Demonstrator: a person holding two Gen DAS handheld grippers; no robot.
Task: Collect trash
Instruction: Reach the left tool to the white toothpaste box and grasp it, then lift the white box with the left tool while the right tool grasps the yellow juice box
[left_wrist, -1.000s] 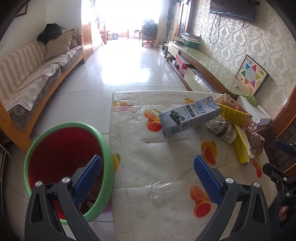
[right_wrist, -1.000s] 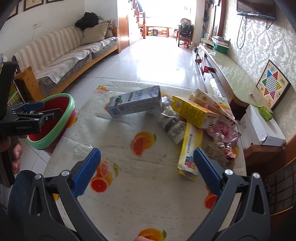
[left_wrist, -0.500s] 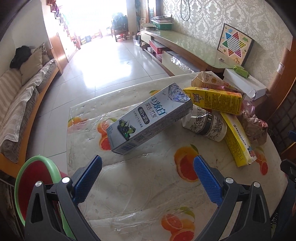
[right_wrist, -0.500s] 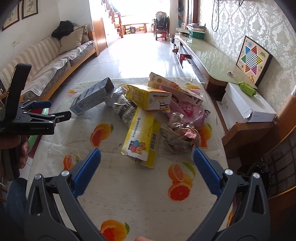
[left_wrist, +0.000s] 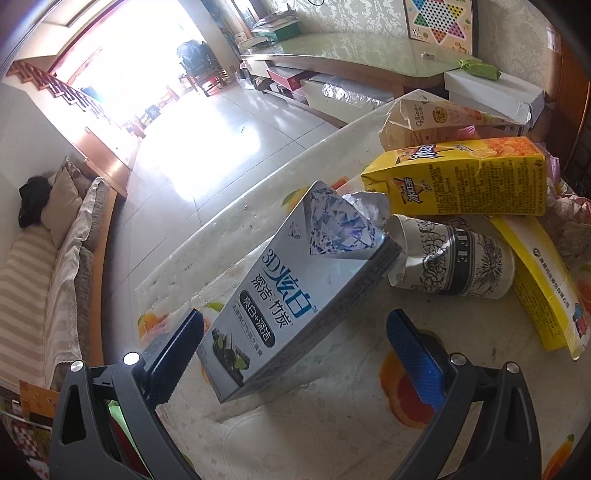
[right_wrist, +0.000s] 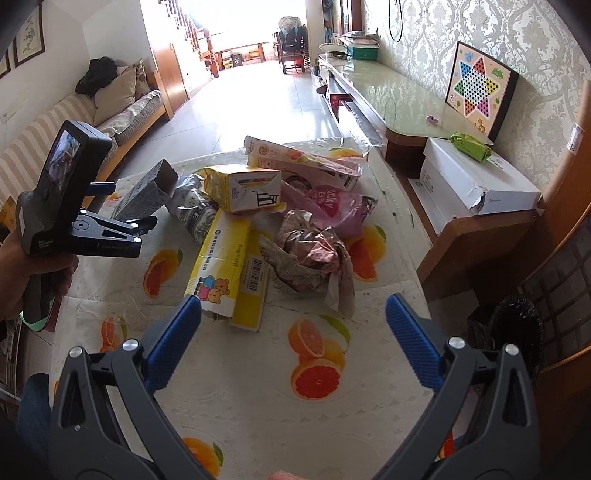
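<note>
With both the left gripper (left_wrist: 291, 339) and right gripper (right_wrist: 293, 325) spread wide and empty, ease the left one squarely around the toothpaste box (left_wrist: 295, 295) at its twelve o'clock, leaning on the cup (left_wrist: 450, 264), then squeeze gently.

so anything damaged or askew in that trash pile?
Yes. The paper cup lies on its side with a crushed rim, and the toothpaste box leans tilted against it, far end raised. The white box on the side cabinet has a torn corner.
</note>
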